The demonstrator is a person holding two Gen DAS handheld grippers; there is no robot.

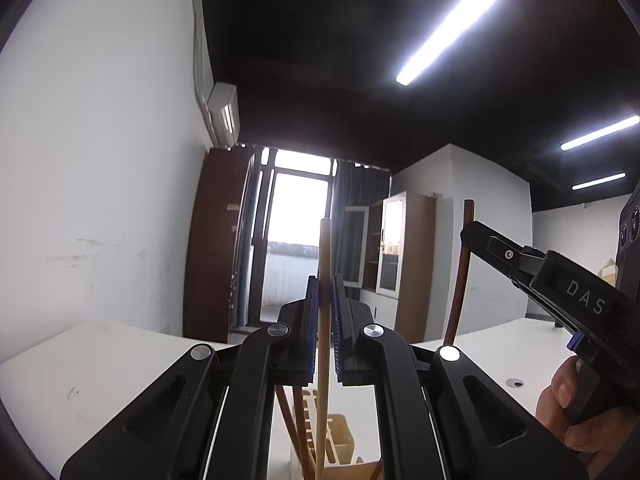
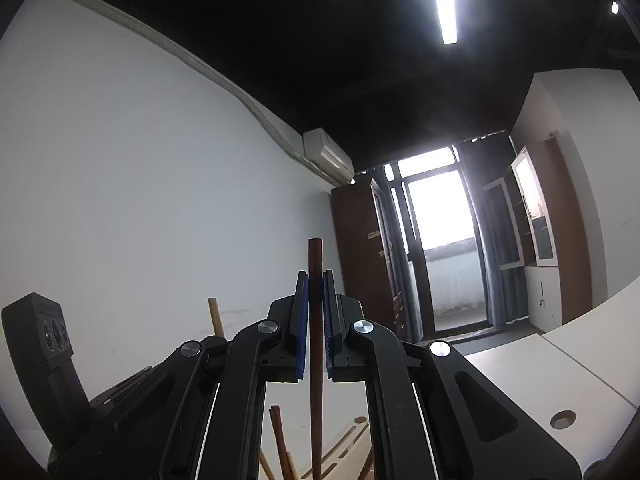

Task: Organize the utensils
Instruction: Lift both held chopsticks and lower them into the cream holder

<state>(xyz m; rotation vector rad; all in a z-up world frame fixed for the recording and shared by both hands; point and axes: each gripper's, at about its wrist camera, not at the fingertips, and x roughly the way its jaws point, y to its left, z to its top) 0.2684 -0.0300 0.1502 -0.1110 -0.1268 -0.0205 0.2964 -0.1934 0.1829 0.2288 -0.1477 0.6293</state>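
Left wrist view: left gripper (image 1: 323,300) clamped on a pale wooden stick (image 1: 324,320), blue pads (image 1: 313,320) pressed against both sides, stick upright with its top end above the fingertips. Below the jaws, a light wooden holder (image 1: 340,440) standing on the white table (image 1: 100,368), brown handles (image 1: 294,424) rising out of it. At right, the right gripper (image 1: 470,234) in a hand (image 1: 580,412), closed on a dark brown stick (image 1: 460,276) that runs down toward the table. Right wrist view: right gripper (image 2: 316,300) pinching the dark brown stick (image 2: 316,340), upright, lower end reaching down to the slotted wooden holder (image 2: 344,452). More brown handles (image 2: 278,436) leaning in the holder. Pale stick end (image 2: 215,316) visible at left, above the left gripper's black body.
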